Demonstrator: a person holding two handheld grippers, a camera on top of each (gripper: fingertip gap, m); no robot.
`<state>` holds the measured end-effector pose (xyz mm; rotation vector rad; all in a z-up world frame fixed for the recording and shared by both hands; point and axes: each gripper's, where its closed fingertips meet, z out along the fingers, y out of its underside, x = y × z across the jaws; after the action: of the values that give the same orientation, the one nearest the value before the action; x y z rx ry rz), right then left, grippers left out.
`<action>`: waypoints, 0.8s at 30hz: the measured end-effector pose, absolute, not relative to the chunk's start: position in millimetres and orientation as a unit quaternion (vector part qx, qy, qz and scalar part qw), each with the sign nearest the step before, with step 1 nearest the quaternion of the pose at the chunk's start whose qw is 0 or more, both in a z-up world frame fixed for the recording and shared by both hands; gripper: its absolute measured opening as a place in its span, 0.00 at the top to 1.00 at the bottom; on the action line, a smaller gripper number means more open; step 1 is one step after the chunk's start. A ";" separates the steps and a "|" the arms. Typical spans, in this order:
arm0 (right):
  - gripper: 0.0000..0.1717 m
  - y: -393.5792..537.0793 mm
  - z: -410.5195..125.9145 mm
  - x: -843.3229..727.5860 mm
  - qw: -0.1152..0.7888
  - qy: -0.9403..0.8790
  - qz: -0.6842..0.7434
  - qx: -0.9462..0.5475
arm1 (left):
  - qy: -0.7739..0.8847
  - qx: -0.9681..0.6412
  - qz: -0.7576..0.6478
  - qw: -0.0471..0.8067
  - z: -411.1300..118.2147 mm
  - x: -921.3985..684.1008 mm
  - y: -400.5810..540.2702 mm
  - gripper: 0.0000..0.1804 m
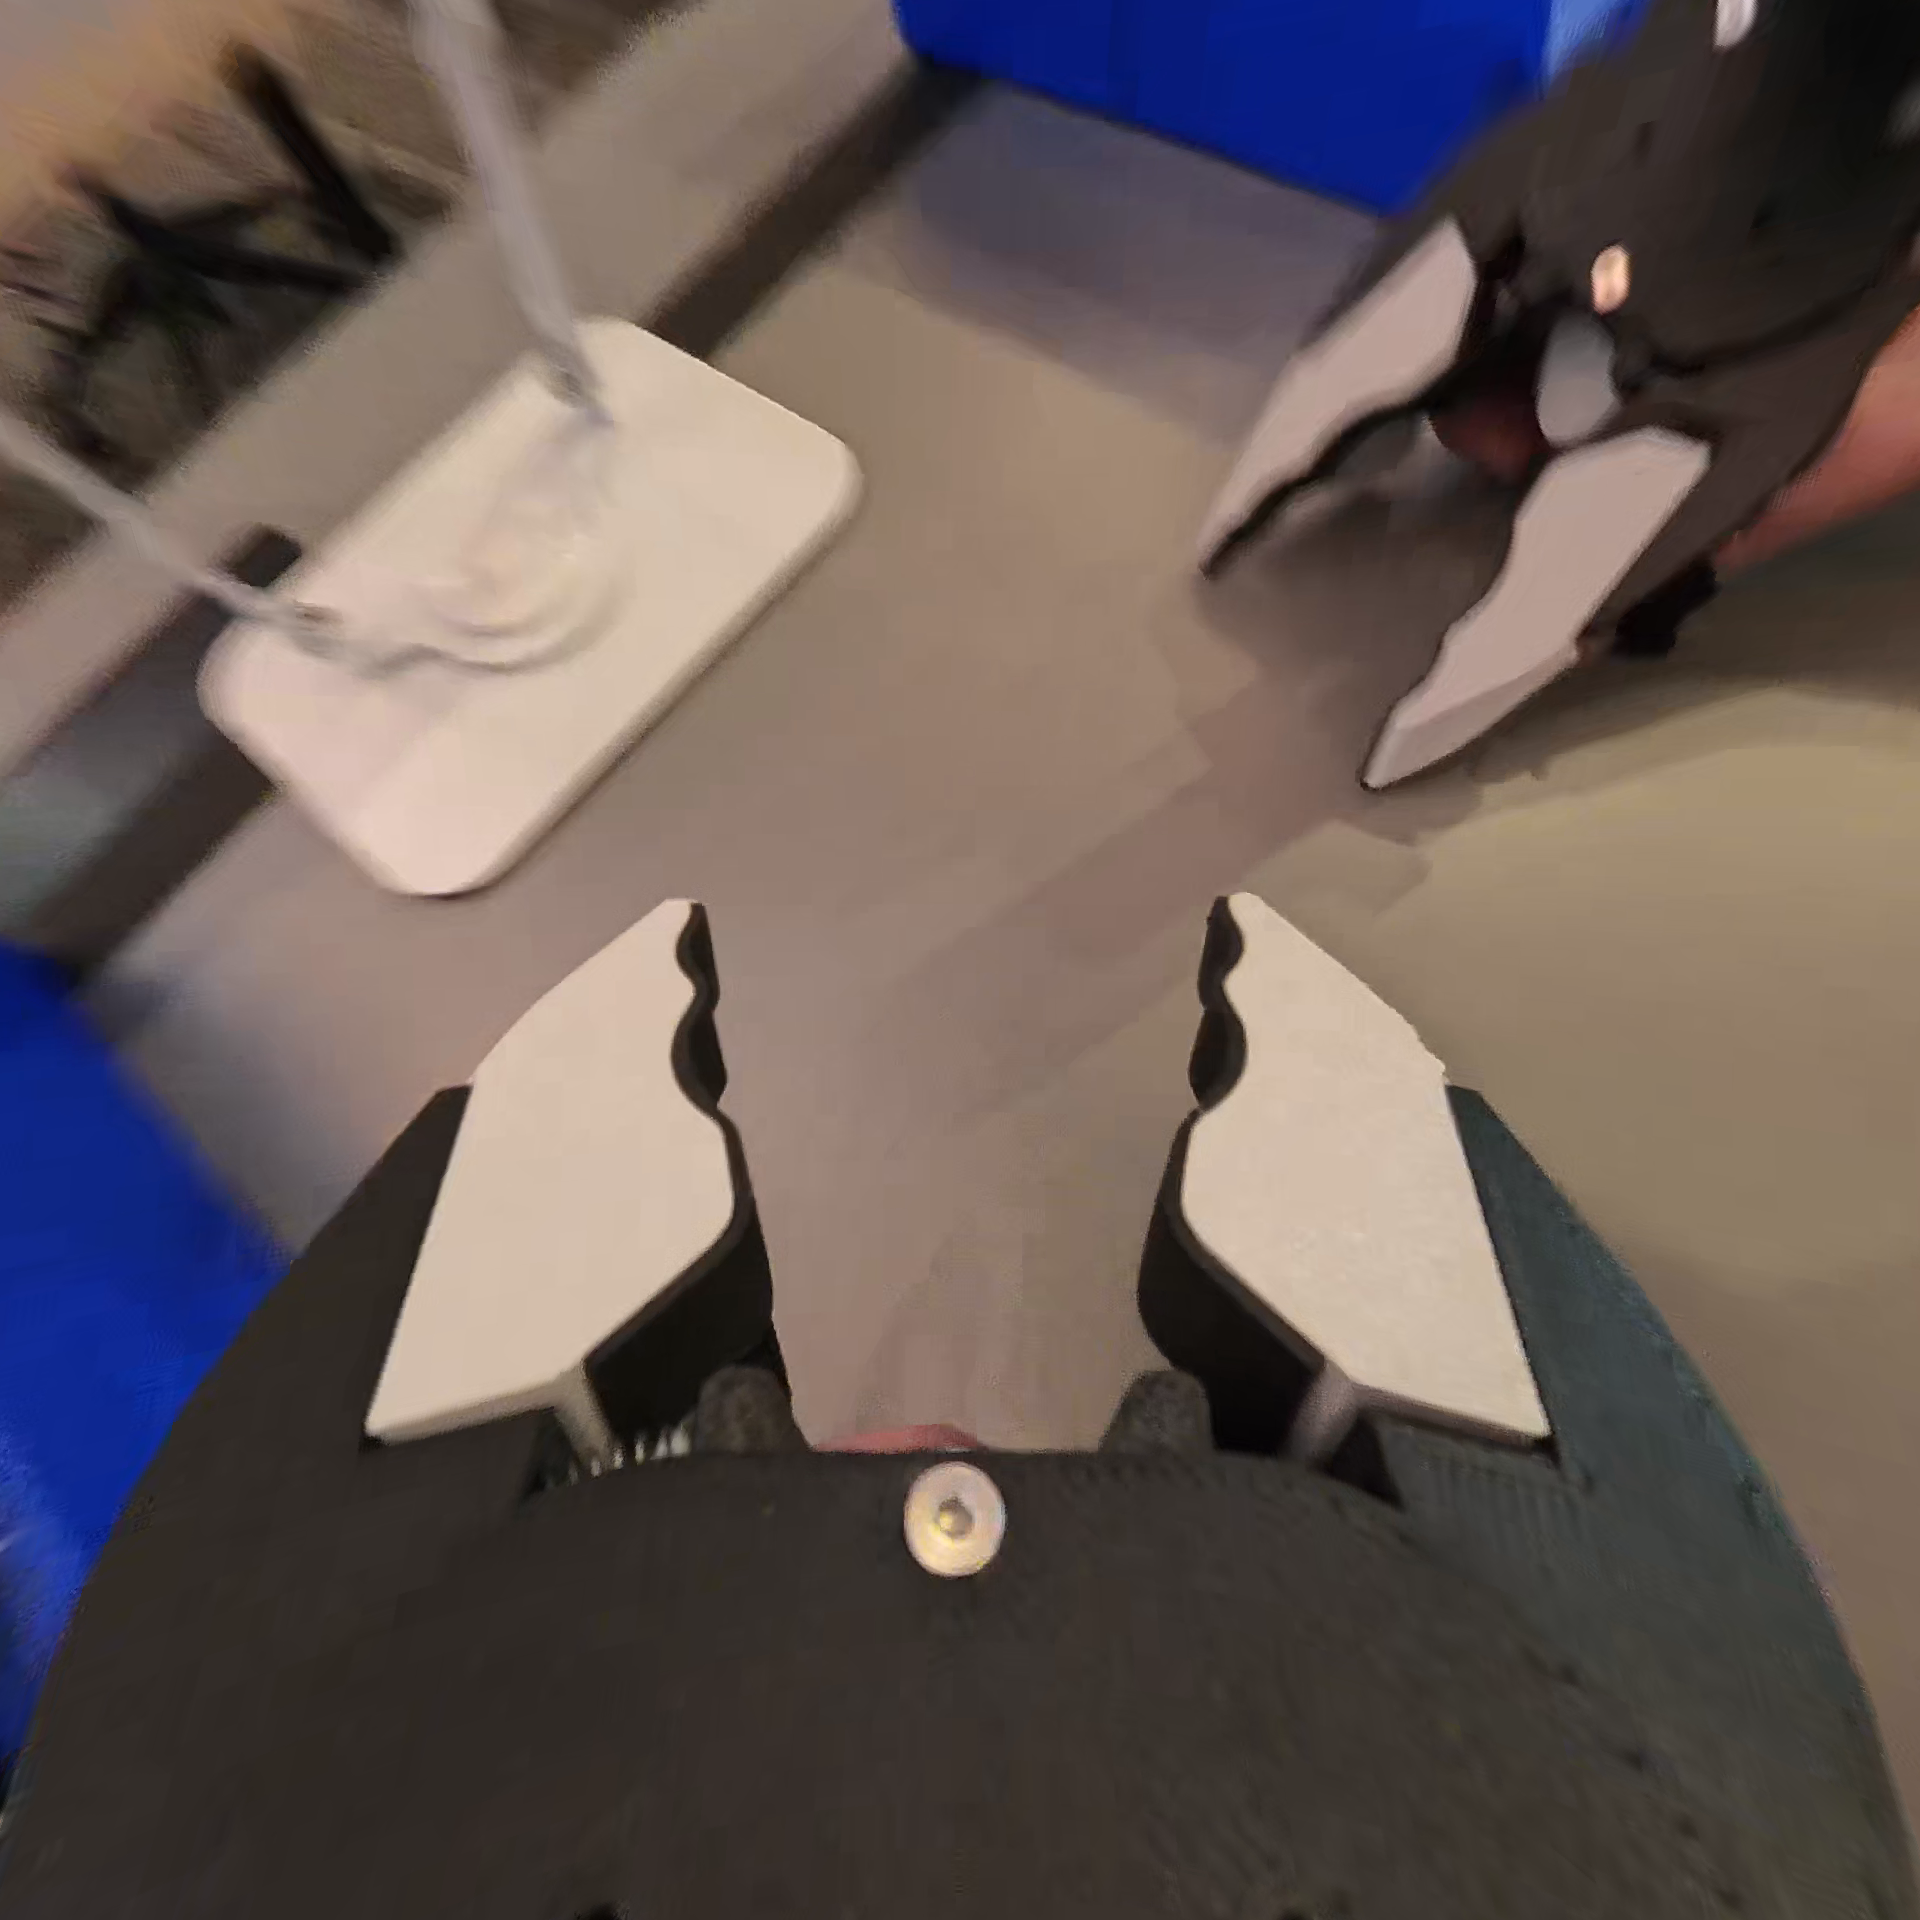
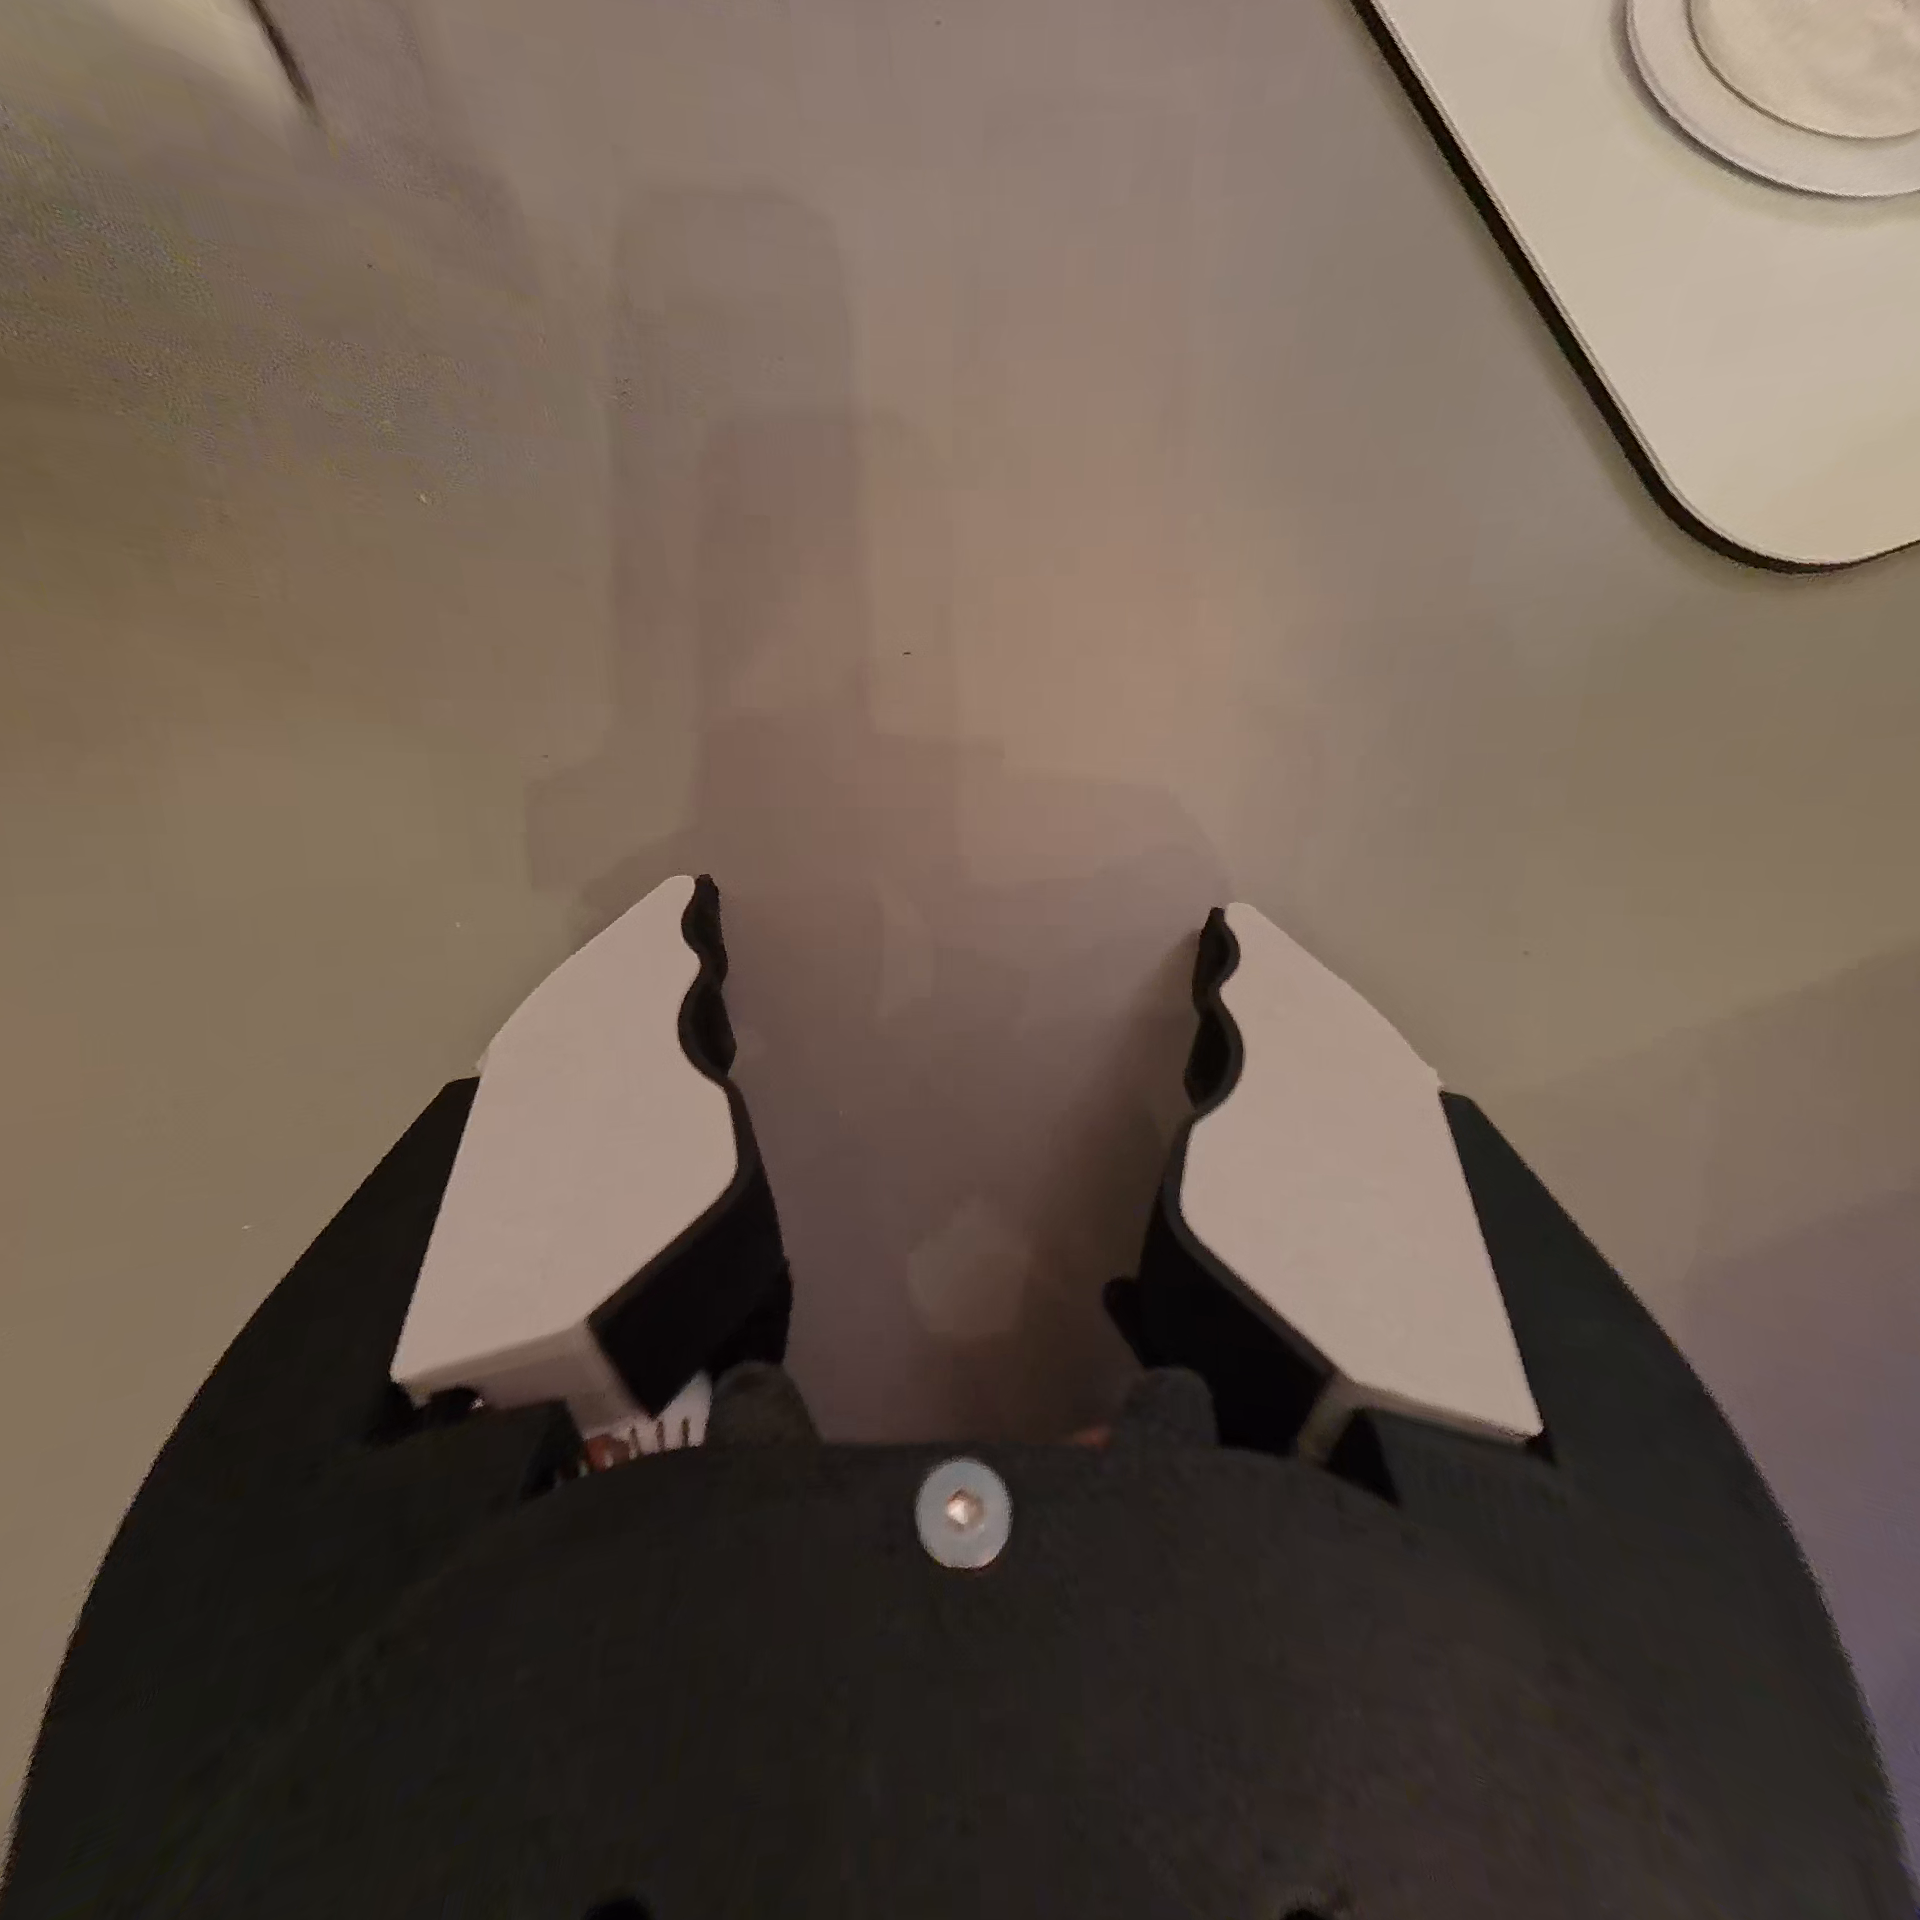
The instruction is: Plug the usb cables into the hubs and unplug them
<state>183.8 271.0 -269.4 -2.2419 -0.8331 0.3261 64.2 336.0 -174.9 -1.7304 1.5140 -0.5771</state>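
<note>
we inspected both wrist views. the left tool [image 1: 961, 914] stood over the grey bench [image 1: 935, 623] with its two white fingers [image 1: 582, 1143] well apart; only bare bench surface showed between the dark wavy pads, and it had hold of nothing. the right tool [image 2: 961, 904] was in a like state: fingers spread wide, plain bench [image 2: 935, 468] between them, no object gripped. from the left wrist view we also saw the right tool [image 1: 1299, 665] at the upper right, tilted down toward the bench with its fingers parted and no object between them, and part of a hand [image 1: 1860, 457] behind it.

a flat white base plate [image 1: 540, 623] with rounded corners lay on the bench ahead and to the left of the left tool, well apart from it. a pale, blurred pole [image 1: 499, 156] rose from a round fitting on that plate. the right wrist view showed a white plate [image 2: 1714, 312] with a round disc on it at the top right corner, well apart from the right tool.

blue blocks sat at the top [image 1: 1195, 83] and at the left edge [image 1: 94, 1247] of the left wrist view. that view was heavily blurred.

we could not find the usb cables or the hubs in either view; we could not tell where they lay.
</note>
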 end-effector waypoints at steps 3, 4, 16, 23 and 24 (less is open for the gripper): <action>0.51 270.6 -269.6 184.0 0.354 -0.323 0.130 -0.868 | 0.510 -0.685 -0.190 0.484 -93.8 17.2 387.0 0.56; 0.52 270.5 -269.6 183.9 0.354 -0.324 0.131 -0.868 | 0.480 -0.693 -0.156 0.515 -71.9 -3.6 412.3 0.57; 0.52 270.4 -269.4 183.7 0.355 -0.326 0.131 -0.867 | 0.295 -0.938 -0.076 0.164 -146.6 -98.2 625.3 0.39; 0.53 270.5 -269.6 183.5 0.354 -0.326 0.132 -0.867 | 0.306 -0.952 -0.019 -0.013 -201.7 -103.0 617.5 0.52; 0.53 270.5 -269.6 183.5 0.354 -0.326 0.132 -0.867 | 0.306 -0.952 -0.009 -0.022 -204.2 -104.0 616.6 0.52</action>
<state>183.5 270.5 -269.6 -2.2408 -0.8431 0.3414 -104.0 616.6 -204.2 -3.0325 0.9737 -0.0299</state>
